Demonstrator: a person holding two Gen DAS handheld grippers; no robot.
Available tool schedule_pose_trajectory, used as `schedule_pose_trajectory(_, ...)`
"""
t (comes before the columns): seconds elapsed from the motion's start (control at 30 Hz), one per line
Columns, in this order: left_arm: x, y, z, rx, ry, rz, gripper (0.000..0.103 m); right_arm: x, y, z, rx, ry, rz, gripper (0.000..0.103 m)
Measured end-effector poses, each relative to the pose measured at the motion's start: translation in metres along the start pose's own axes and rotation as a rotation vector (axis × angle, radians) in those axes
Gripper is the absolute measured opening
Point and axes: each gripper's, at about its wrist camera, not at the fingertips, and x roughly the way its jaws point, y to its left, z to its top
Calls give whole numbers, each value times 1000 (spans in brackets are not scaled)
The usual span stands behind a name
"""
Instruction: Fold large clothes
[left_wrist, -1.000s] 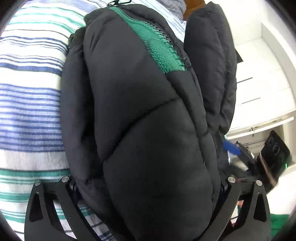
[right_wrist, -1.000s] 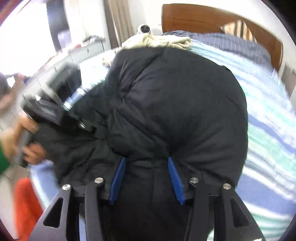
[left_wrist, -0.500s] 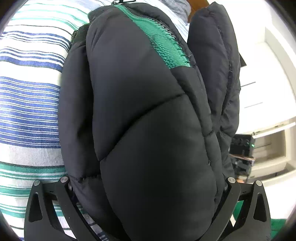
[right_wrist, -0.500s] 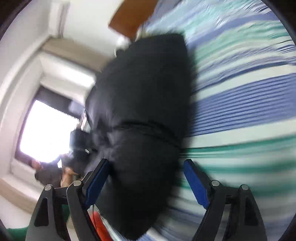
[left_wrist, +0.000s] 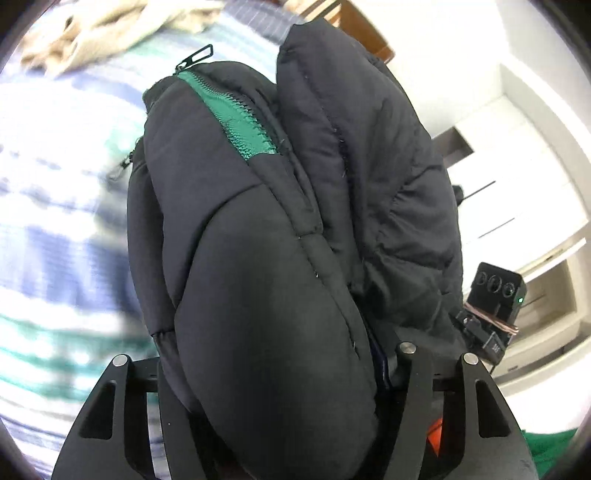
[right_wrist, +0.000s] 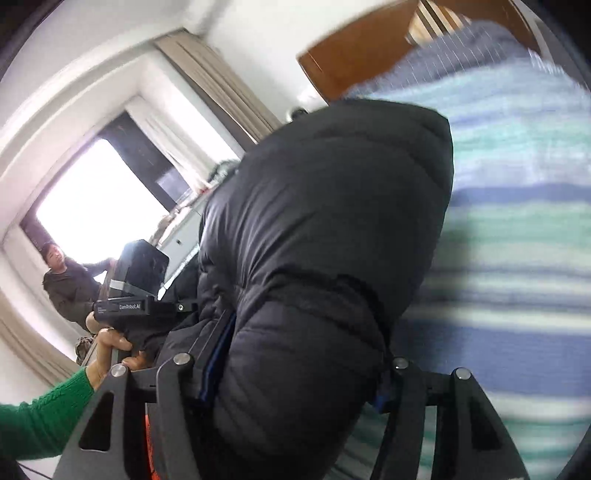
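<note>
A black puffer jacket (left_wrist: 266, 280) with a green zipper strip (left_wrist: 236, 118) fills the left wrist view, bunched and lifted above the striped bed. My left gripper (left_wrist: 273, 373) is shut on a thick fold of it. In the right wrist view the same jacket (right_wrist: 325, 240) bulges between the fingers of my right gripper (right_wrist: 295, 373), which is shut on another fold. The other gripper (right_wrist: 140, 295) and the hand holding it show at the left of the right wrist view. The fingertips of both grippers are hidden in the padding.
The bed (right_wrist: 517, 221) has a blue, green and white striped cover and a wooden headboard (right_wrist: 354, 59). A beige garment (left_wrist: 103, 33) lies at the bed's far end. White cabinets (left_wrist: 517, 177) stand to the right. A person (right_wrist: 66, 280) sits by a bright window (right_wrist: 92, 206).
Both grippers have swung with the jacket and lifted it. The right gripper, wide around the padding half a second ago, has closed on a fold again. The left gripper has closed in on the fold it holds.
</note>
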Motion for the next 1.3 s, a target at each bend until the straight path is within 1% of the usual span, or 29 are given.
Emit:
schedule_pose_trajectory(0.1,13,-19,29,25,-30,4,64,-8,-17,33,-30,-37,19,60)
schedule_pose_trajectory(0.17,33,-24,46,24,-32,12,64,-12,-37,50,-30,-43,20,60)
schedule_pose_trajectory(0.23,59,-25,59,22,-18,30,64,-2,-57,61,-8,-26,22,60)
schedule_pose_trajectory(0.27,73,-23,63,18,-9,45,64,2,-77,67,18,-6,18,60)
schedule_pose_trajectory(0.33,102,-15,65,3,28,82,65,12,-108,66,89,55,6,60)
schedule_pose_trajectory(0.37,117,-9,63,-10,46,100,72,19,-122,62,118,86,-8,60)
schedule_pose_trajectory(0.4,122,-4,60,-25,30,87,75,26,-142,55,176,127,-11,60)
schedule_pose_trajectory(0.43,124,-2,58,-38,22,64,80,27,-157,47,239,131,19,62)
schedule_pose_trajectory(0.47,124,-2,56,-43,20,60,85,26,-167,42,287,130,52,66)
schedule_pose_trajectory(0.5,123,-6,54,-34,21,74,88,24,-169,39,301,129,55,71)
schedule_pose_trajectory(0.53,119,-11,52,-14,19,96,89,20,-170,36,304,124,45,72)
schedule_pose_trajectory(0.57,113,-20,51,21,13,122,89,13,-167,33,305,117,24,74)
schedule_pose_trajectory(0.6,106,-33,52,72,3,165,89,5,-162,31,297,115,-18,79)
schedule_pose_trajectory(0.63,96,-43,47,114,-14,203,88,-5,-170,33,283,110,-51,82)
schedule_pose_trajectory(0.67,85,-54,47,151,-35,247,88,-17,-161,32,244,96,-104,82)
schedule_pose_trajectory(0.7,73,-64,41,192,-62,297,88,-32,-146,31,177,76,-179,82)
schedule_pose_trajectory(0.73,62,-78,33,239,-101,353,91,-40,-137,32,133,70,-236,82)
schedule_pose_trajectory(0.77,52,-92,25,287,-144,408,98,-53,-121,29,75,63,-312,82)
schedule_pose_trajectory(0.8,48,-96,24,319,-178,449,101,-59,-107,26,43,59,-355,82)
schedule_pose_trajectory(0.83,37,-116,11,375,-239,515,102,-73,-87,22,-14,45,-435,82)
schedule_pose_trajectory(0.87,34,-130,2,412,-277,554,102,-82,-71,18,-53,28,-488,82)
schedule_pose_trajectory(0.9,30,-142,-7,450,-312,600,102,-91,-65,15,-77,15,-519,82)
schedule_pose_trajectory(0.93,28,-154,-15,481,-339,652,102,-104,-45,10,-116,-5,-578,82)
schedule_pose_trajectory(1.0,29,-170,-21,511,-373,723,103,-128,-35,4,-153,-28,-651,82)
schedule_pose_trajectory(1.03,31,-182,-30,517,-386,760,103,-138,-20,-1,-172,-51,-702,82)
schedule_pose_trajectory(1.1,27,-192,-40,500,-392,775,103,-147,-2,-15,-186,-87,-758,82)
schedule_pose_trajectory(1.17,22,-192,-61,481,-403,747,103,-157,8,-15,-185,-122,-806,82)
schedule_pose_trajectory(1.23,23,-204,-68,449,-417,720,103,-160,13,-16,-189,-137,-826,82)
schedule_pose_trajectory(1.3,23,-206,-71,422,-421,690,103,-164,17,-21,-187,-135,-843,82)
